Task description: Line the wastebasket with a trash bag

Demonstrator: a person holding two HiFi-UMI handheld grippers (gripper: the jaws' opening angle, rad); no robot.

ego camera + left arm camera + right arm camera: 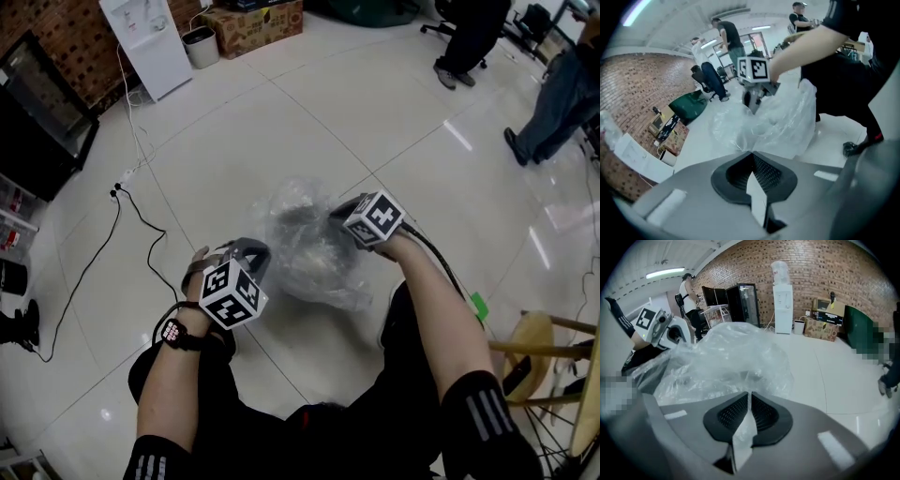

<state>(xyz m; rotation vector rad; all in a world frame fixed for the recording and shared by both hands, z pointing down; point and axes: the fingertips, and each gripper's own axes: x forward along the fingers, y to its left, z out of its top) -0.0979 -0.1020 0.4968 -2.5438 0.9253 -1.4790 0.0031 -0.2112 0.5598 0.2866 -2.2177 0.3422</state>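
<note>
A clear trash bag (302, 204) lies crumpled over a dark wastebasket (317, 258) on the white floor in the head view. My left gripper (255, 251) is at the bag's near left edge. In the left gripper view its jaws (751, 154) are shut, with the bag (780, 119) drawn taut to their tip. My right gripper (339, 212) is at the bag's far right edge. In the right gripper view it (749, 394) is shut on a strip of bag film (722, 357). Most of the basket is hidden under the film.
A white water dispenser (145, 37), a small bin (199, 45) and a cardboard box (253, 23) stand at the far wall. A black cable (131, 217) runs across the floor at left. A wooden stool (539, 349) is close on the right. People (553, 94) stand far right.
</note>
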